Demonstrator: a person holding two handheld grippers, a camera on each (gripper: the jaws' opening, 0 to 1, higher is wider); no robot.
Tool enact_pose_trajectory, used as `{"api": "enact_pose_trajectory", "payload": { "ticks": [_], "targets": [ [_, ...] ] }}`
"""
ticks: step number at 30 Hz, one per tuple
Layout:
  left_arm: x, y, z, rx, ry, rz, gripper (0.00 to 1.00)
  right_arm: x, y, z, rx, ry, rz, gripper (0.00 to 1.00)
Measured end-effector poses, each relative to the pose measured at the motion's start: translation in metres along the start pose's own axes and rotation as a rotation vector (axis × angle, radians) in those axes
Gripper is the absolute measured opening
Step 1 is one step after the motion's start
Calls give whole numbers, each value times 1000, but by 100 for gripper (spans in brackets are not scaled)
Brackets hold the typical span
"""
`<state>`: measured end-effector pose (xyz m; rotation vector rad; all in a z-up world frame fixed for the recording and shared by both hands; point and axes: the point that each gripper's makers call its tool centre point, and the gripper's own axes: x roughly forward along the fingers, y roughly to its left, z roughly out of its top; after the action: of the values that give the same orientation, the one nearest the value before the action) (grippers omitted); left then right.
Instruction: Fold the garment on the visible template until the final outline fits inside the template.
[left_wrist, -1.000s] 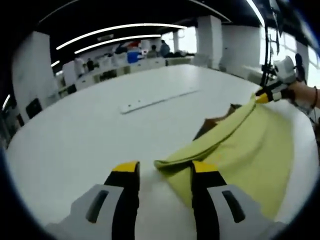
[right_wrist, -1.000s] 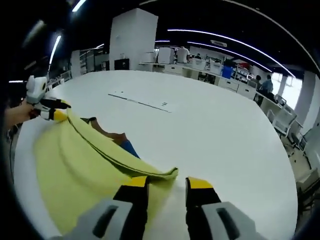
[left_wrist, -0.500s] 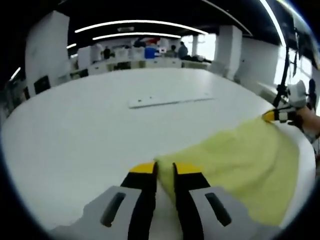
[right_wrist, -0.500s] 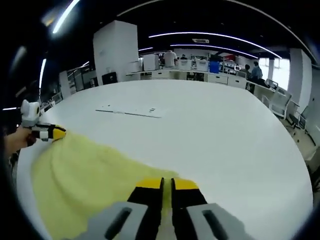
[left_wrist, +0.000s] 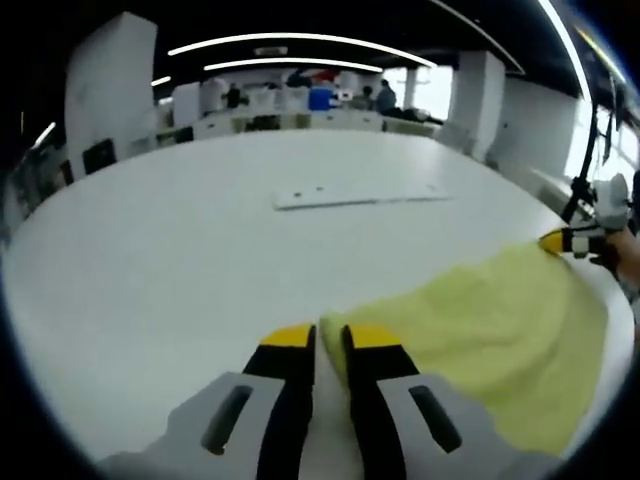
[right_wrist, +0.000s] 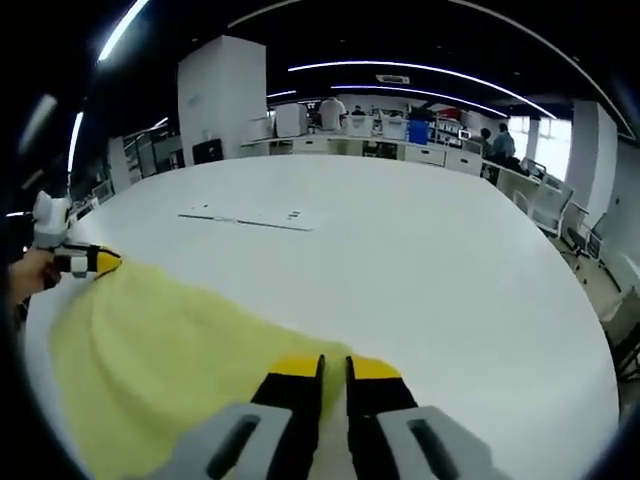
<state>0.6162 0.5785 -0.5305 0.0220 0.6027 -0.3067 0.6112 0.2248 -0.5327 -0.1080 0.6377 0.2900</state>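
A pale yellow garment (left_wrist: 480, 320) lies spread on the white table (left_wrist: 150, 250). In the left gripper view my left gripper (left_wrist: 320, 335) is shut on its near corner, with cloth pinched between the yellow-tipped jaws. At the far right of that view my right gripper (left_wrist: 555, 240) holds the other corner, a hand behind it. In the right gripper view the garment (right_wrist: 170, 340) stretches leftward from my right gripper (right_wrist: 333, 365), which is shut on its edge. My left gripper (right_wrist: 105, 262) grips the far corner at the left.
A long white strip (left_wrist: 360, 195) lies flat on the table beyond the garment, also seen as the strip (right_wrist: 245, 218) in the right gripper view. Desks, pillars and people (right_wrist: 500, 145) stand far behind the table.
Both grippers went from open beside a raised fold to shut on the garment's corners. The cloth now lies stretched out flat, covering the brown and blue patches seen beneath it.
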Motion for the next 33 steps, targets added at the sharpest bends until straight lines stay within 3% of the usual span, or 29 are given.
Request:
{"api": "enact_pose_trajectory", "payload": {
  "ticks": [9,14,17,29,33],
  "targets": [
    [2,-2,1,27,10,17,1,3,-3,2,-47,0,-18,0],
    [-3,5,6,-62,-38,32,0,-3,-9,7,12,-38,-41,0],
    [-6,8,9,-61,-58,33,0,-6,-15,13,30,-73,-62,0],
    [-4,4,6,-78,-47,41,1,-8,-6,-4,69,-5,-42,0],
    [-10,3,9,-58,-52,30,7,-13,-3,-6,93,9,-32,0]
  ]
}}
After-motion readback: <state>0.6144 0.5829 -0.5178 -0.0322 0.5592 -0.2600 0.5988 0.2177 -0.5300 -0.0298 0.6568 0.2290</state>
